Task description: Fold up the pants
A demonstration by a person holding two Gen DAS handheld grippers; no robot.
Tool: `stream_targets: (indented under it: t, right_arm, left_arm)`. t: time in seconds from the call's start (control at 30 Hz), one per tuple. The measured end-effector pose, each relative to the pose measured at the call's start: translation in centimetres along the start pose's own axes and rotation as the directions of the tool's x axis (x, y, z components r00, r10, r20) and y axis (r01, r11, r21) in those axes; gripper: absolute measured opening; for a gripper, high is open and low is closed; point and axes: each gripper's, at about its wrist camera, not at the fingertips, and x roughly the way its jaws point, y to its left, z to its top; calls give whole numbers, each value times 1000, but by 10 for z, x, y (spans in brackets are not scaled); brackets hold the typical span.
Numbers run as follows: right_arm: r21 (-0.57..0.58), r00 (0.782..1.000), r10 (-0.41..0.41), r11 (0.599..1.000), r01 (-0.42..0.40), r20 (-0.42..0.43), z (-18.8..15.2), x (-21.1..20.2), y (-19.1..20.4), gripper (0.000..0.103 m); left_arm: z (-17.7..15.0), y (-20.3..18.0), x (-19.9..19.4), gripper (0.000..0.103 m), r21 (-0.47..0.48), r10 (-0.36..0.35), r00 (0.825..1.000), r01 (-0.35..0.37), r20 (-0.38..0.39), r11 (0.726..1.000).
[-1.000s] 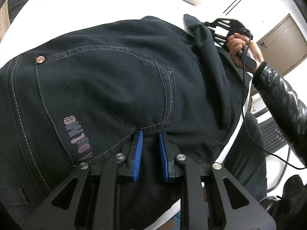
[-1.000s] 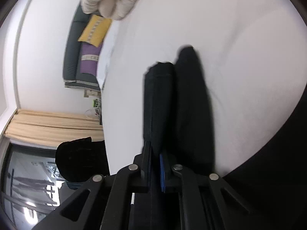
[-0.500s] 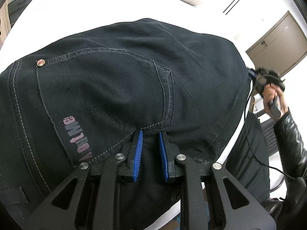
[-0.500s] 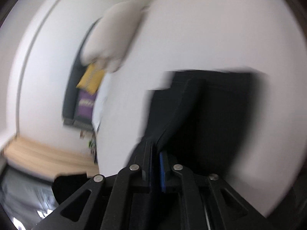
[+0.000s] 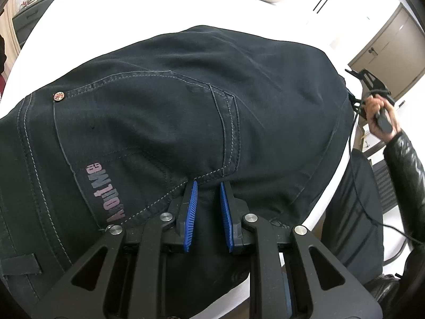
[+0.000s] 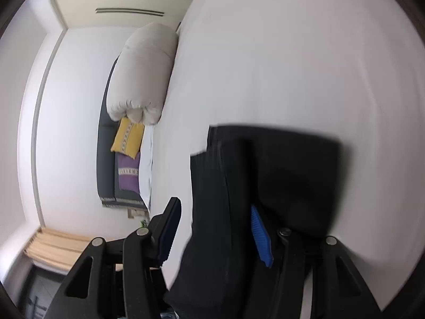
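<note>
Your right hand-held gripper [image 6: 212,226] has just been opening: its jaws stand apart with the dark fold of the pants [image 5: 170,122] still between them, no pad pressing on it. Your left hand-held gripper [image 5: 207,199] has its jaws nearly shut, tips resting on the cloth below the back pocket [image 5: 148,133]; whether they pinch any fabric you cannot tell. The pants lie doubled over on the white bed [image 6: 292,53], near its edge.

If you draw the right one back crookedly, a pad could snag the loose fold and drag it open. Lifting the left too soon may let the layers shift.

A rolled duvet [image 6: 143,71] and cushions [image 6: 128,138] sit well apart; only the trailing cable [image 5: 372,212] could catch.
</note>
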Motion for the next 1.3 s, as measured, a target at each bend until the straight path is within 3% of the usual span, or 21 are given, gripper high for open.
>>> stream_targets:
  t: [0.1, 0.2, 0.3, 0.4, 0.43, 0.47, 0.5, 0.53, 0.6, 0.7, 0.77, 0.8, 0.87, 0.9, 0.97, 1.1, 1.17, 1.23, 1.3]
  right_arm:
    - [-14, 999, -13, 1000, 13, -35, 15, 16, 11, 55]
    - [-42, 993, -95, 995, 92, -75, 22, 28, 24, 55]
    - [-80, 975, -181, 982, 172, -127, 28, 40, 33, 55]
    - [-103, 962, -217, 974, 202, -168, 35, 52, 39, 55]
    - [-123, 959, -226, 971, 206, -173, 36, 55, 41, 50]
    - [-158, 954, -242, 964, 215, -176, 37, 60, 44, 27]
    - [-186, 949, -259, 956, 226, -180, 38, 62, 46, 12]
    - [-188, 948, -264, 955, 231, -179, 38, 62, 46, 10]
    - [-206, 963, -237, 956, 208, -129, 38, 51, 50, 9]
    - [-183, 993, -114, 977, 110, -11, 40, 15, 51, 9]
    - [-138, 997, -73, 987, 77, 33, 38, -2, 36, 9]
    - [-113, 993, -104, 988, 109, 51, 34, -5, 20, 9]
    - [-74, 984, -176, 982, 176, 8, 32, 6, -13, 5]
    - [-49, 996, -90, 995, 90, 5, 34, 4, -28, 4]
    - [-14, 1000, -30, 999, 30, -6, 36, -1, -34, 7]
    - [-52, 997, -81, 995, 80, -14, 39, -6, -14, 27]
    - [-71, 996, -84, 994, 83, 1, 31, -14, -3, 57]
    - [-54, 996, -84, 995, 83, -14, 22, -16, -1, 63]
    - [-31, 996, -84, 996, 83, -33, 11, -18, -3, 64]
  left_arm:
    - [0, -2, 2, 18, 1, 6, 1000, -6, -2, 1000]
    - [0, -5, 3, 18, 2, 11, 1000, -11, -2, 1000]
    - [0, -6, 4, 18, 3, 11, 1000, -11, -1, 1000]
    - [0, -3, 3, 18, 2, 5, 1000, -5, 1, 1000]
    - [0, -1, 3, 18, 2, 4, 1000, -4, 2, 1000]
    - [0, -1, 3, 18, 1, 2, 1000, -2, 3, 1000]
    - [-1, 1, 2, 18, 1, 1, 1000, -1, 3, 1000]
    - [-1, 1, 2, 18, 2, 0, 1000, 0, 4, 1000]
    - [-2, 3, 1, 18, 0, -4, 1000, 4, 5, 1000]
    - [-3, 4, 0, 18, 1, -7, 1000, 7, 8, 1000]
    - [-3, 6, 0, 18, -3, -13, 1000, 13, 11, 1000]
    - [-3, 7, -1, 18, -6, -15, 1000, 15, 13, 1000]
    - [-4, 9, -1, 18, -6, -21, 1000, 21, 18, 1000]
    - [-5, 9, -2, 18, -3, -23, 1000, 23, 19, 1000]
    - [-6, 11, -3, 18, -6, -27, 999, 27, 21, 1000]
    - [-6, 12, -5, 18, -11, -26, 999, 26, 26, 1000]
    - [-6, 12, -6, 18, -14, -26, 999, 26, 28, 1000]
    - [-7, 12, -6, 18, -15, -26, 999, 27, 30, 1000]
    - [-7, 13, -7, 18, -14, -26, 999, 27, 33, 1000]
